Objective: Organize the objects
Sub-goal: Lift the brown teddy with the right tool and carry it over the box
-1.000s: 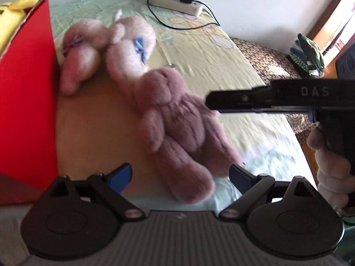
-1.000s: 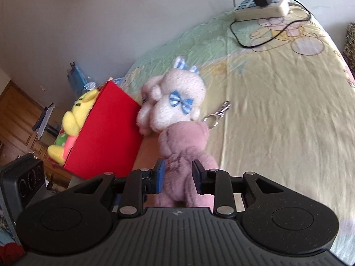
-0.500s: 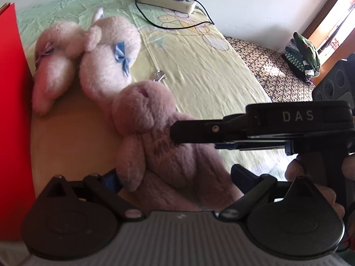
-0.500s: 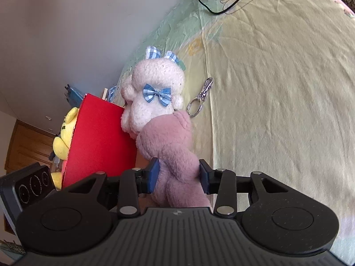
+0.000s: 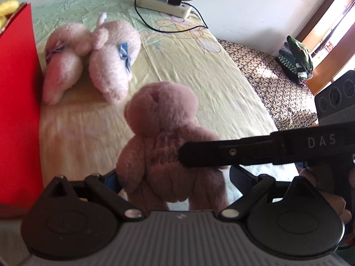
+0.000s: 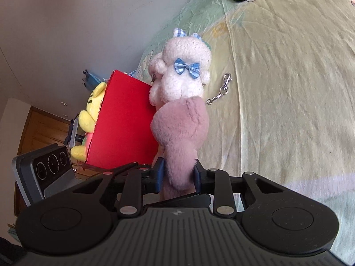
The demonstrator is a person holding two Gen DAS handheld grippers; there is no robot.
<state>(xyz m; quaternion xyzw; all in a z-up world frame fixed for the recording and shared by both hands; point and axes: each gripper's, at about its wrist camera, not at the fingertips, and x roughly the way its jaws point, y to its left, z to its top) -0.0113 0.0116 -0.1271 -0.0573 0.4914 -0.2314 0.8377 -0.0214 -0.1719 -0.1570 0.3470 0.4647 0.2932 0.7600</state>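
Right wrist view: right gripper (image 6: 178, 174) jaws clench a fluffy mauve plush bear (image 6: 180, 130), upright.

A fuzzy mauve plush bear (image 5: 168, 146) stood upright above the yellow bedsheet. Two pale pink plush toys with blue bows (image 5: 106, 53) lay beside a red cardboard box (image 5: 17, 102).

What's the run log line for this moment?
right claw: just closed, shut on mauve bear | left claw: open around bear | red box: beside
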